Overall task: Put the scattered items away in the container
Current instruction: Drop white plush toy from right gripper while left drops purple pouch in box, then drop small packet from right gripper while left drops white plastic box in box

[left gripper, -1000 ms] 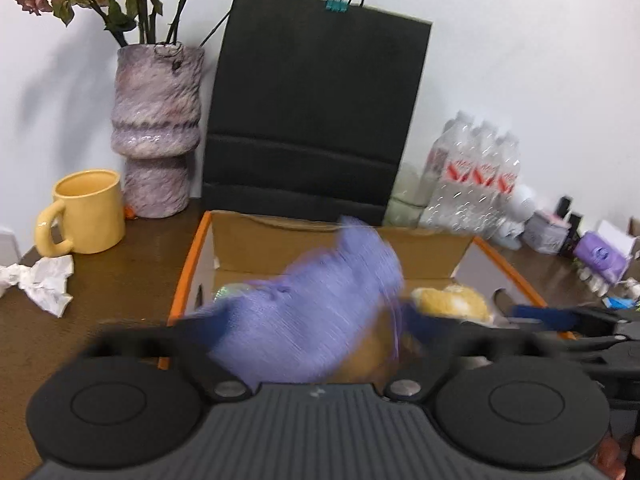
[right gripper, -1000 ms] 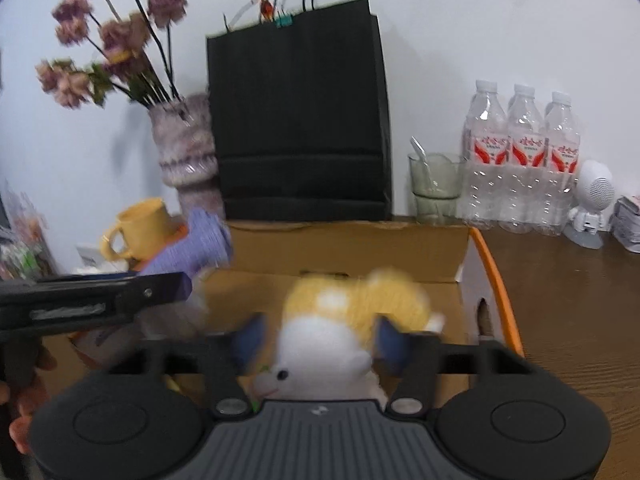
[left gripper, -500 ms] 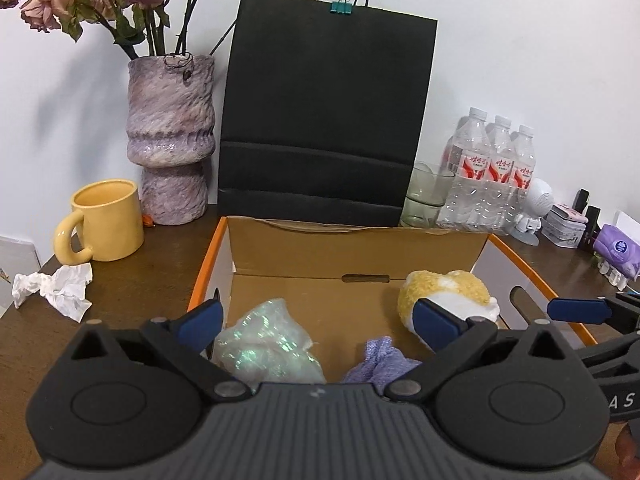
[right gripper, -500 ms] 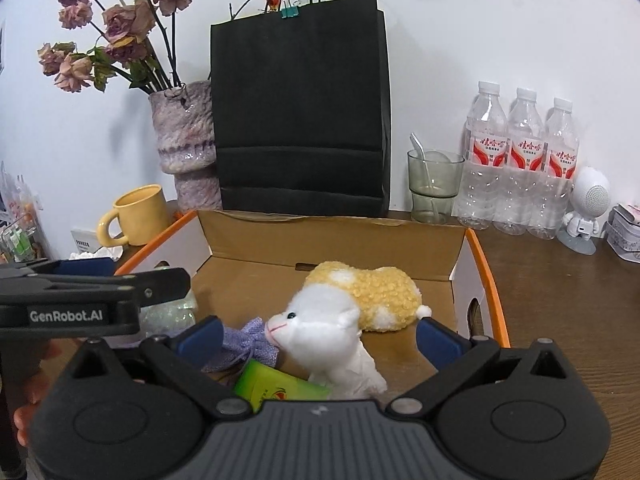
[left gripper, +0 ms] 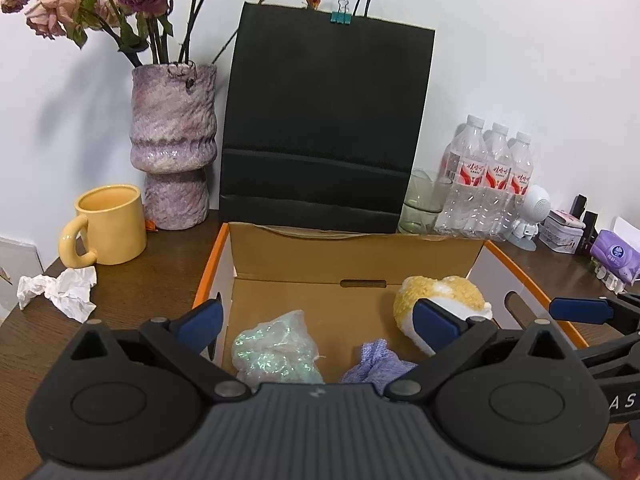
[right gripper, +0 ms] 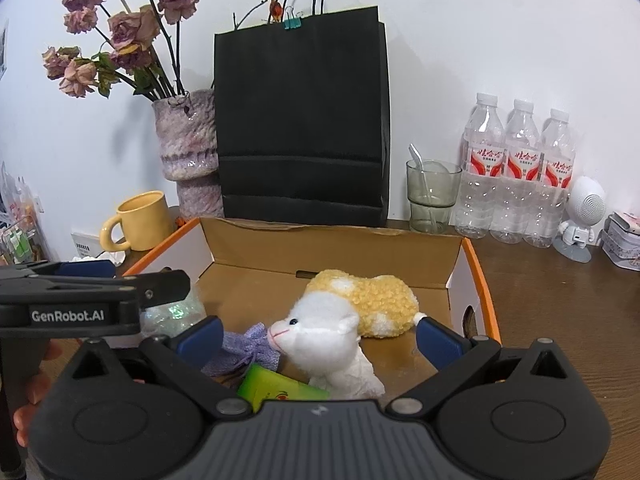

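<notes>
An open cardboard box with orange edges [left gripper: 352, 258] [right gripper: 332, 246] sits in front of me. Inside lie a yellow-and-white plush toy [left gripper: 440, 300] [right gripper: 340, 320], a purple cloth [left gripper: 376, 362] [right gripper: 248, 344], a glittery plastic bag [left gripper: 276, 350] [right gripper: 176, 310] and a green packet [right gripper: 280, 390]. My left gripper [left gripper: 318, 322] is open and empty above the box's near side. My right gripper [right gripper: 318, 334] is open and empty, its fingers either side of the plush toy and apart from it.
Behind the box stand a black paper bag [left gripper: 324, 128], a purple vase with dried roses [left gripper: 174, 148], a yellow mug [left gripper: 108, 226], a glass [right gripper: 432, 194] and three water bottles [right gripper: 520, 176]. Crumpled tissue [left gripper: 60, 292] lies at left. Small items [left gripper: 612, 252] sit at right.
A second ago the left gripper held the purple cloth and the right held the plush toy. Both have opened; both items now lie in the box, and the grippers have pulled back slightly.
</notes>
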Demonstrator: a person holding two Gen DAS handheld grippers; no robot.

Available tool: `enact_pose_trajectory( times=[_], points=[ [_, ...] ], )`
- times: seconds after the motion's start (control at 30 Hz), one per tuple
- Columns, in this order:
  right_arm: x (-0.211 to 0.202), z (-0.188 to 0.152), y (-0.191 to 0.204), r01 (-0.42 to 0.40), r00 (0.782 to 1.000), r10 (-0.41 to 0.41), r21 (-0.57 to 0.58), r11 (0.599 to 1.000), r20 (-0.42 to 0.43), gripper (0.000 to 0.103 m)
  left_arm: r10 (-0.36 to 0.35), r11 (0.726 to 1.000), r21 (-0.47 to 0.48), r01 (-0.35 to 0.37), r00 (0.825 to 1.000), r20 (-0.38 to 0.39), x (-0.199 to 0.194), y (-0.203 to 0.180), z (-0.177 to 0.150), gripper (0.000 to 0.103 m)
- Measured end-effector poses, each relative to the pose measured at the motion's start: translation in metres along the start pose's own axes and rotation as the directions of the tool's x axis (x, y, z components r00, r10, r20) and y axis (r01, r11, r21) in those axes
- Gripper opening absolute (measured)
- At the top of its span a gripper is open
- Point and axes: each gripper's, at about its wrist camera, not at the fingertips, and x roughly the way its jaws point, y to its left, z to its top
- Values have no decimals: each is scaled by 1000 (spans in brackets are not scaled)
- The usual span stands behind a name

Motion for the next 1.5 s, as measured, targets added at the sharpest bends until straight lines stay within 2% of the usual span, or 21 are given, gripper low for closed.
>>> enact_pose_trajectory(
  times=[0.23, 0.47, 0.63, 0.8, 0.97, 1.07, 1.13, 1.2, 1.23, 1.3, 1.33, 1.5],
  points=[
    [-35, -9, -3, 11, 999, -11, 9, 1000, 33, 103, -9, 1000, -20, 10, 1000, 25, -35, 1, -7, 103],
    [-81, -37, -15, 46, 998, -47, 25, 999, 37, 103, -2, 1000, -11, 2, 1000, 19, -78, 5, -34, 103],
    [-101, -67, -27, 57, 998, -58, 53, 997, 10, 103, 10, 1000, -1, -10, 1000, -27, -92, 7, -59, 103],
    [-96, -96, -24, 80, 996, -79, 30, 996, -32, 102, 10, 1000, -15, -12, 996, -88, -87, 3, -80, 103],
    [-77, -108, -14, 72, 995, -72, -10, 997, -70, 86, -3, 1000, -4, 3, 993, -117, -74, -11, -91, 103],
    [-68, -108, -10, 55, 995, -56, -19, 998, -79, 76, 12, 1000, 11, -10, 991, -132, -61, -18, -93, 103],
    [-62, -108, -8, 51, 995, -53, -28, 998, -87, 73, 23, 1000, 20, -20, 988, -151, -52, -21, -95, 103],
    [-54, -109, -8, 58, 992, -61, -29, 998, -113, 61, 29, 999, 28, -25, 985, -167, -46, -21, -98, 94],
    [-50, -111, -8, 53, 989, -56, -29, 998, -134, 44, 30, 999, 32, -25, 984, -177, -43, -21, -100, 89],
    [-48, -114, -7, 35, 990, -40, -38, 999, -138, 27, 19, 1000, 26, -14, 980, -199, -39, -18, -103, 68],
    [-50, -114, -5, 28, 990, -34, -42, 999, -137, 16, 19, 1000, 22, -15, 980, -199, -39, -16, -105, 68],
    [-58, -115, -6, 11, 995, -13, -16, 1000, -100, 11, 10, 1000, 13, -8, 985, -170, -44, -13, -107, 66]
  ],
)
